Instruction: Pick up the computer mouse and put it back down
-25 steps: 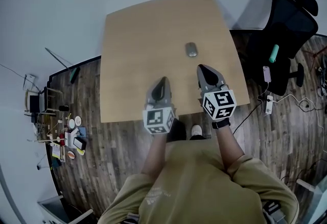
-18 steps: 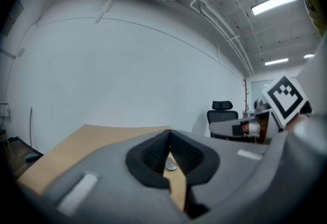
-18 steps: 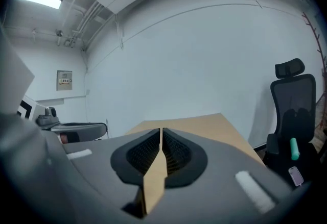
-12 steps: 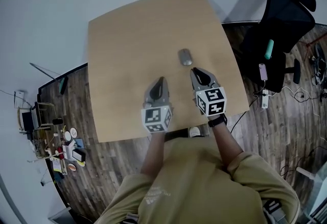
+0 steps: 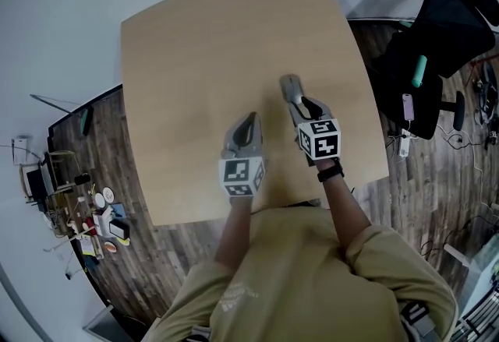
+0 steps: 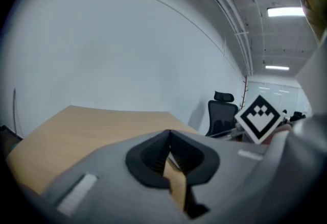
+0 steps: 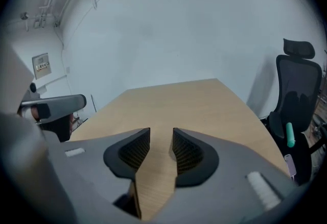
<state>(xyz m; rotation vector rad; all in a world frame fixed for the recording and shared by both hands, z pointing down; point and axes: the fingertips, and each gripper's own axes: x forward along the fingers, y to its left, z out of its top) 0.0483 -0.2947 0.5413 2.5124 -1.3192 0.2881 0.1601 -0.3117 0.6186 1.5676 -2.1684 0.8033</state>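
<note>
The grey computer mouse [image 5: 288,84] lies on the wooden table [image 5: 195,44], right of its middle. My right gripper [image 5: 298,101] hovers just at the mouse's near end and covers part of it. Its jaws are opening; in the right gripper view the right gripper [image 7: 161,136] has a gap showing only bare table, and the mouse is hidden below. My left gripper [image 5: 249,118] hangs over the table to the left of the mouse, apart from it. In the left gripper view the left gripper [image 6: 169,136] has its tips together, holding nothing.
A black office chair [image 5: 437,29] with a teal object [image 5: 419,70] on its seat stands right of the table. Small clutter [image 5: 93,216] sits on the wooden floor at the left. Cables and a power strip [image 5: 404,144] lie near the chair.
Both grippers have moved forward and lower over the table. The right gripper's tips have come from short of the mouse up to its near end.
</note>
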